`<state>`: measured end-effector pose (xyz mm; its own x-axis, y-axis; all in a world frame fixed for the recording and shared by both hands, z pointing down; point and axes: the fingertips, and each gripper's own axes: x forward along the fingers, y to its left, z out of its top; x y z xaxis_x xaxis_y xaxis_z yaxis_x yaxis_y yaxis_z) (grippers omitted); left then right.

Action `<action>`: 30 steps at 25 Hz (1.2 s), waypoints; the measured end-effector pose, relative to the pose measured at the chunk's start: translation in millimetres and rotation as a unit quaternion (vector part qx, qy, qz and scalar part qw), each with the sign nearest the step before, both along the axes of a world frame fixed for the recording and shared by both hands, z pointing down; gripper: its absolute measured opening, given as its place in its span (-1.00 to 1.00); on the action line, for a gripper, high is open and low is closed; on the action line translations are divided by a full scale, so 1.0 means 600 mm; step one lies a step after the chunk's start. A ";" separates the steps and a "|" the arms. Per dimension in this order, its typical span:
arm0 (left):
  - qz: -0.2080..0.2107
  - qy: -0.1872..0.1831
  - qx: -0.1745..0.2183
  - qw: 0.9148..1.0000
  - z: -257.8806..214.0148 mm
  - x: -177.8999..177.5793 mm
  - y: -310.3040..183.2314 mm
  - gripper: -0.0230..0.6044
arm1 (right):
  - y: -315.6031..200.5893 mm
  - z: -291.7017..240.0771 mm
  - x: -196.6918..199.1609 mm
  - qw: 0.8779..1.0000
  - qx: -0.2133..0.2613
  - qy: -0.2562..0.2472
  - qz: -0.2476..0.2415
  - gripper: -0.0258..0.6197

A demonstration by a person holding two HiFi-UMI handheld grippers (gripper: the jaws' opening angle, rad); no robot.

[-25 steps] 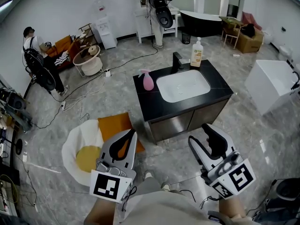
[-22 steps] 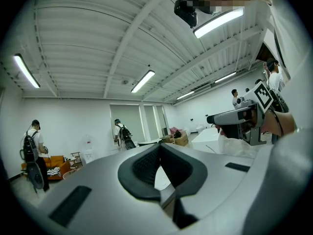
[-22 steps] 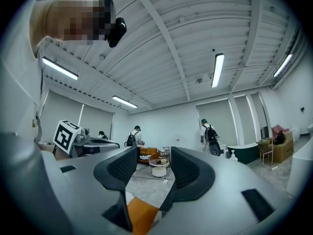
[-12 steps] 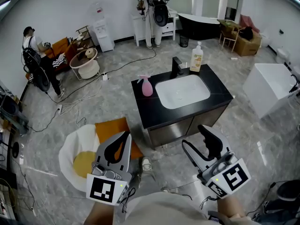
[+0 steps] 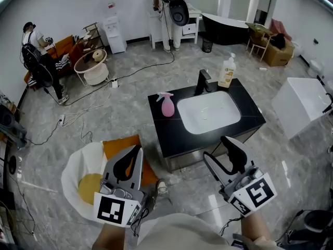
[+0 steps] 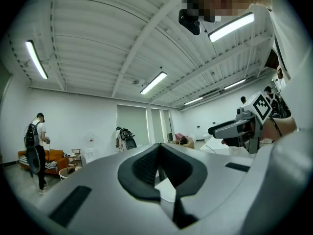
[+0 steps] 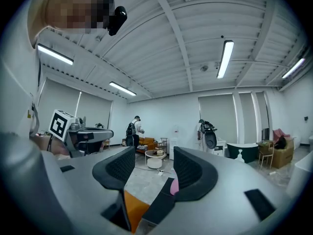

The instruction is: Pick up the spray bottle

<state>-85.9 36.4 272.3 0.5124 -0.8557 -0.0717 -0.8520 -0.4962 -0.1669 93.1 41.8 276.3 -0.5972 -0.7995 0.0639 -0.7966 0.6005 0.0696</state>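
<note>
Pink spray bottle point(image 5: 167, 104) stands upright on the black counter point(image 5: 174, 139), at its far left part, just left of the white sink point(image 5: 208, 112). Nothing touches it. Black faucet point(image 5: 203, 82) at the sink's far edge, and a pale soap bottle point(image 5: 227, 72) upright to its right at the counter's far right corner.

Both grippers are held low on the near side of the counter, well apart from the bottle and pointing level towards it.

Left gripper point(image 5: 135, 153): jaws drawn together, tips meeting, only a narrow slit between the pads in the left gripper view point(image 6: 158, 166); holds nothing. An orange cushion point(image 5: 118, 145) lies on the grey floor point(image 5: 130, 98) under and beyond it.

Right gripper point(image 5: 218, 150): jaws stand wide and have just been opening. Just open air between the pads in the right gripper view point(image 7: 153, 164). A sliver of the pink bottle point(image 7: 172, 186) shows far off beside the right pad, not between the pads.
</note>
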 end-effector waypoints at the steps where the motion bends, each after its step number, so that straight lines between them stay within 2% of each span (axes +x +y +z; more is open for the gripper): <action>1: 0.001 0.003 -0.004 1.000 0.002 -0.005 -0.023 -0.87 | -0.023 0.002 -0.004 1.000 -0.003 0.002 0.002 -0.11; 5: 0.009 0.004 -0.015 1.000 0.011 -0.026 -0.117 -0.87 | -0.113 0.014 -0.026 1.000 -0.014 0.008 0.008 -0.11; 13: 0.022 -0.021 -0.027 0.999 0.027 -0.078 -0.289 -0.87 | -0.289 0.027 -0.086 0.999 -0.027 0.027 0.023 -0.10; 17: 0.032 0.000 -0.033 0.999 0.018 -0.085 -0.355 -0.87 | -0.359 0.054 -0.123 0.998 -0.044 0.043 0.020 -0.09; 24: 0.057 -0.011 -0.055 0.997 0.088 -0.089 -0.439 -0.87 | -0.456 0.134 -0.142 0.994 -0.106 0.016 0.024 -0.07; 30: 0.069 -0.002 -0.091 0.993 0.135 -0.094 -0.498 -0.87 | -0.527 0.213 -0.154 0.986 -0.160 0.034 0.033 -0.03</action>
